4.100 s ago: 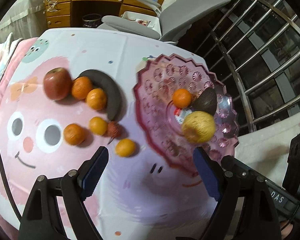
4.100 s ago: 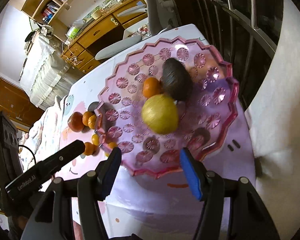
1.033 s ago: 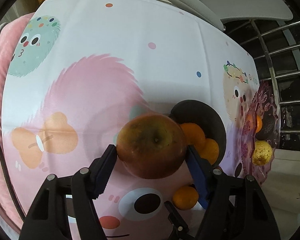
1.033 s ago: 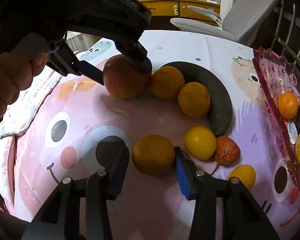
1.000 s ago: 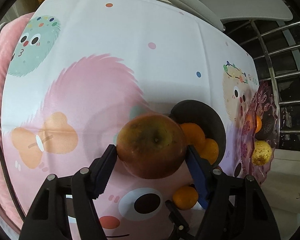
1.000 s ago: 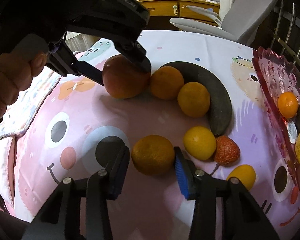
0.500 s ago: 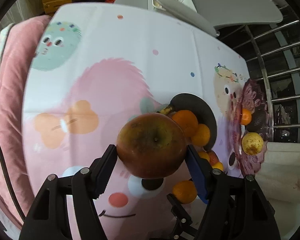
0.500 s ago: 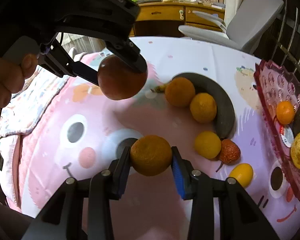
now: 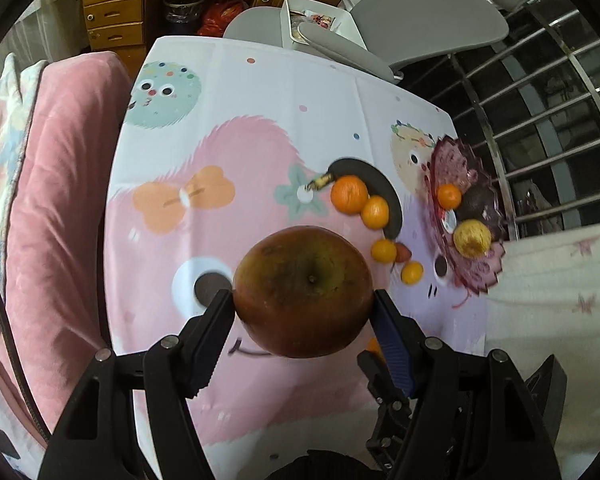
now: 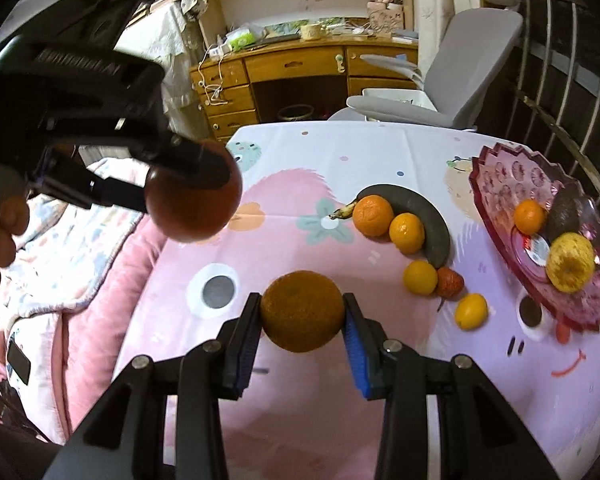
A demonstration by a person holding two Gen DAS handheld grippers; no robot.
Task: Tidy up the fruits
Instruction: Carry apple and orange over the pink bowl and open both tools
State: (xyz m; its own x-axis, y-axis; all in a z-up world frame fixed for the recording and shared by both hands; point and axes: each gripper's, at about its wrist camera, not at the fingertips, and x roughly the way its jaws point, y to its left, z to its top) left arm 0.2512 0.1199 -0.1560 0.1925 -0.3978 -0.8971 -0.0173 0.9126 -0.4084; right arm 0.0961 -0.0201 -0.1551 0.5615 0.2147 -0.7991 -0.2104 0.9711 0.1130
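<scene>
My left gripper (image 9: pixel 303 307) is shut on a red-brown apple (image 9: pixel 303 291) and holds it high above the table; the apple also shows in the right wrist view (image 10: pixel 194 205). My right gripper (image 10: pixel 301 322) is shut on an orange (image 10: pixel 301 311), lifted above the cloth. A pink glass plate (image 10: pixel 496 188) at the right holds a small orange (image 10: pixel 529 216), a dark avocado (image 10: pixel 565 214) and a yellow fruit (image 10: pixel 569 257). On the cloth lie a dark banana (image 10: pixel 424 210), several small oranges (image 10: pixel 373 204) and a strawberry (image 10: pixel 450 282).
The table carries a pink cartoon cloth (image 10: pixel 292 184). A pink cushion (image 9: pixel 60 184) lies along its left side. A grey chair (image 10: pixel 440 80) and a wooden desk (image 10: pixel 300 68) stand beyond the far edge. Metal railings (image 9: pixel 540 128) run on the right.
Both grippers have risen well above the table with their fruits. The apple and the orange have left the cloth, and more of the room now shows.
</scene>
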